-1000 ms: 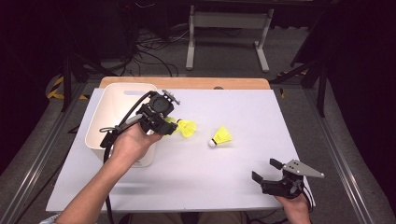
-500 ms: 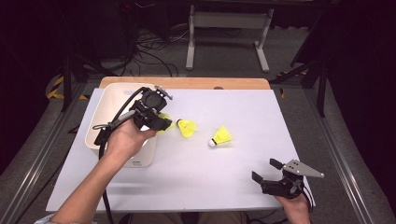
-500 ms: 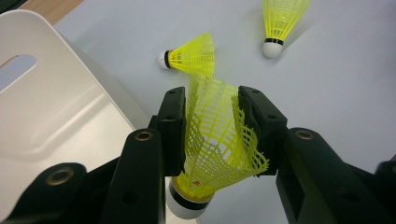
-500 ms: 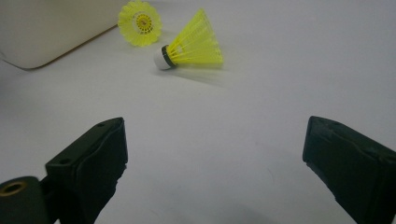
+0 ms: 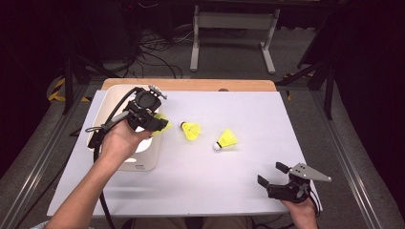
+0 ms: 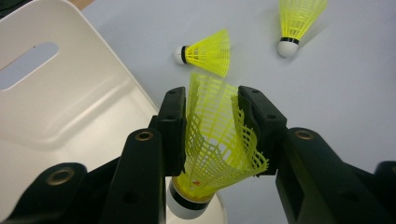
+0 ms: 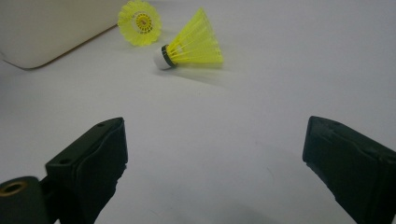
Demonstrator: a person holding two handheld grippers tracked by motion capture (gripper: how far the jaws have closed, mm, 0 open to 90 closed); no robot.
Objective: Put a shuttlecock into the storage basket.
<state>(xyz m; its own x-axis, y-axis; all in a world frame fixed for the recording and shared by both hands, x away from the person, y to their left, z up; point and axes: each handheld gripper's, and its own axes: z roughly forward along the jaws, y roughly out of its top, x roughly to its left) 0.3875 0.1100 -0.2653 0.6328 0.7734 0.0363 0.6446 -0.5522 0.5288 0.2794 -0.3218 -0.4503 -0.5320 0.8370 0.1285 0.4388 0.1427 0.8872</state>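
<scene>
My left gripper [image 5: 155, 125] [image 6: 211, 130] is shut on a yellow shuttlecock [image 6: 215, 144] [image 5: 161, 125], its mesh skirt squeezed between the pads and its white cork pointing back toward the hand. It hangs at the right rim of the white bin [image 5: 114, 102] [image 6: 70, 102]. Two more yellow shuttlecocks lie on the white table: one [image 5: 191, 130] [image 6: 208, 50] [image 7: 138, 21] just right of the bin, the other [image 5: 226, 140] [image 6: 295, 21] [image 7: 191, 46] further right. My right gripper [image 5: 274, 177] [image 7: 215, 158] rests open near the front right edge, with nothing between its jaws.
The white tabletop [image 5: 229, 171] has a wooden strip [image 5: 191, 85] along its far edge. Beyond it are metal stand legs [image 5: 234, 38] and cables [image 5: 143, 52] on the dark floor. A black cable [image 5: 102, 143] trails from my left gripper over the bin.
My left gripper has carried its shuttlecock leftward, from the table beside the other shuttlecocks to the bin's right rim. The right gripper has stayed still.
</scene>
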